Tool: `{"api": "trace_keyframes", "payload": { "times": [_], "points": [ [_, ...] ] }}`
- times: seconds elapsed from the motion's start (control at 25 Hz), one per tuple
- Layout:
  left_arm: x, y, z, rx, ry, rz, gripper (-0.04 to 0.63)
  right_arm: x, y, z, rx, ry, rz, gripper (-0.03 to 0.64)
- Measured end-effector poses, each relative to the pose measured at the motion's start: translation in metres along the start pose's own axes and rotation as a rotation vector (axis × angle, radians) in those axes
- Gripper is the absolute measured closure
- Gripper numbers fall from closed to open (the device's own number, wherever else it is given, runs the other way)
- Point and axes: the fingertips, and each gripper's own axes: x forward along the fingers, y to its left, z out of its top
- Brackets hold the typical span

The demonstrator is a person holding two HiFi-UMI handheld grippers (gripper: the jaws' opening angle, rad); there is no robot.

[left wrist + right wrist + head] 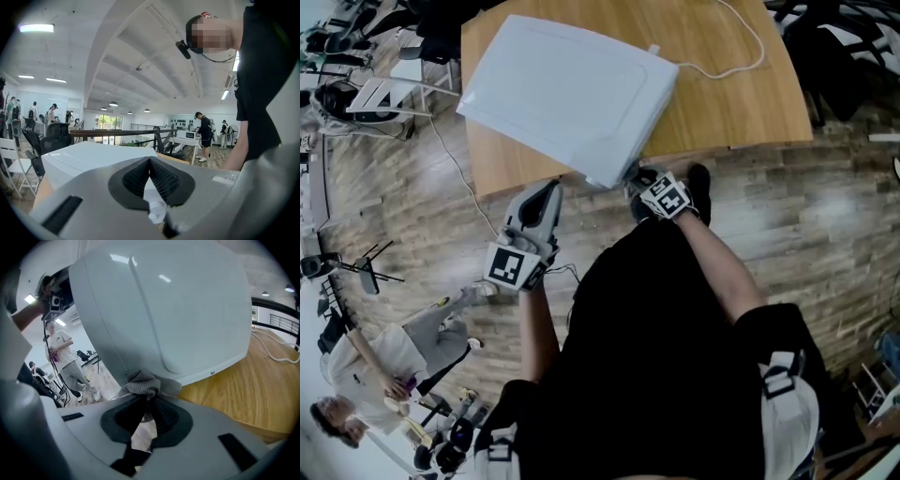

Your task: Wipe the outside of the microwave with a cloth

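R tongs [149,401] pinching grey cloth [143,383]. Cloth bunched at tips, pressed vs lower near corner of white microwave [567,94]. Microwave on wooden worktop [750,112], set askew, close to front edge. L tongs [150,160] pressed together at tips, pointing at microwave's near side, just beside it; contact w/ it not clear. White cable [727,66] lying on worktop behind microwave. Wood-plank floor [825,216] below.

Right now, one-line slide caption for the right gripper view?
Right gripper shut on a grey cloth, held at the lower edge of the white microwave on the wooden table.
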Motion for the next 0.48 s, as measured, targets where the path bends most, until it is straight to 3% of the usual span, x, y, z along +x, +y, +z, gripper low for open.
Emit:
{"api": "trace_keyframes", "payload": {
  "times": [0.48],
  "points": [
    [0.003, -0.005, 0.003, 0.001, -0.019, -0.014, 0.594, 0.001, 0.042, -0.005, -0.063, 0.02, 0.08, 0.573]
  ]
}}
